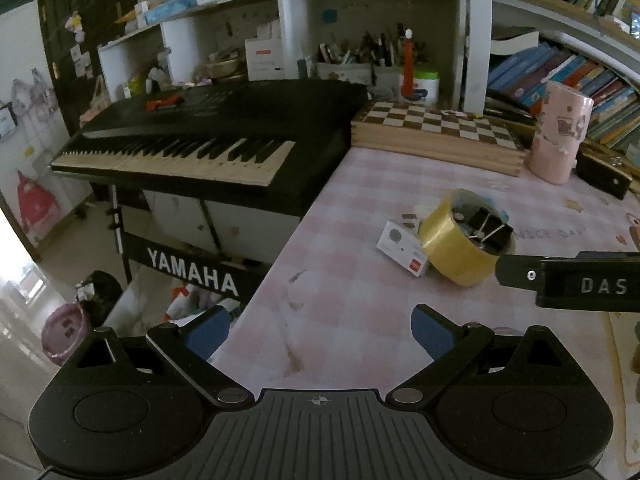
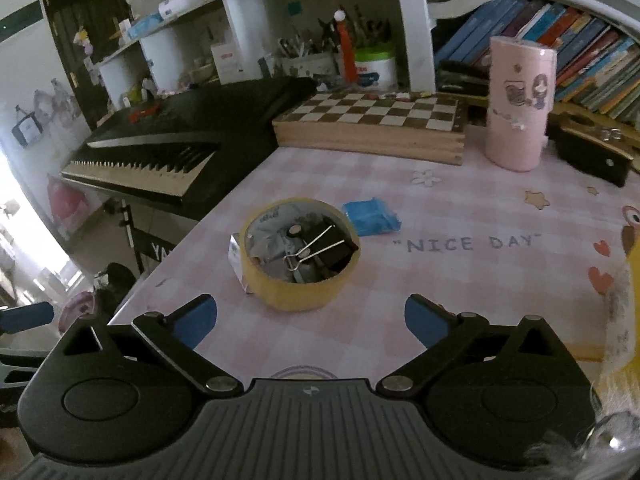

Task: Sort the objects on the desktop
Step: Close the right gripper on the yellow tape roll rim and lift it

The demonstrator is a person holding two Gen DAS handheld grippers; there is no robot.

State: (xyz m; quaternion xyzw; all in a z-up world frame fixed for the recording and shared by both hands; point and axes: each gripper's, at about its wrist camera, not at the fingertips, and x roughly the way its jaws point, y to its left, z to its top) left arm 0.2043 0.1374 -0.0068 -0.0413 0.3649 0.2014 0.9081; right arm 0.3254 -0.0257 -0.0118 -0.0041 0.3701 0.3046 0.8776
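The roll of yellow tape (image 2: pixel 298 254) lies flat on the pink checked table mat (image 2: pixel 460 280), straight ahead of the right gripper (image 2: pixel 310 322) and just beyond its blue pads (image 2: pixel 196 320). A black binder clip (image 2: pixel 320 250) with silver wire handles rests inside the roll's core, on some grey scraps. A small white box (image 1: pixel 404 246) touches the roll on its left side, and a blue packet (image 2: pixel 372 216) lies just past it to the right.

The right gripper hangs low over the mat, tilted down, jaws spread wide and holding nothing. The left gripper (image 1: pixel 320 334) hovers over the table's left edge, jaws equally wide and empty; the roll sits ahead and to the right of them.

"NICE DAY" is printed on the mat to the right of the roll. "YAMAHA" shows on the stand of the black keyboard (image 1: pixel 208 140), ahead-left of the left jaws. "DAS" reads on the right gripper's body in the left view. Farther ahead stand a chessboard box (image 2: pixel 372 124) and a pink cartoon-printed tube (image 2: pixel 518 104).
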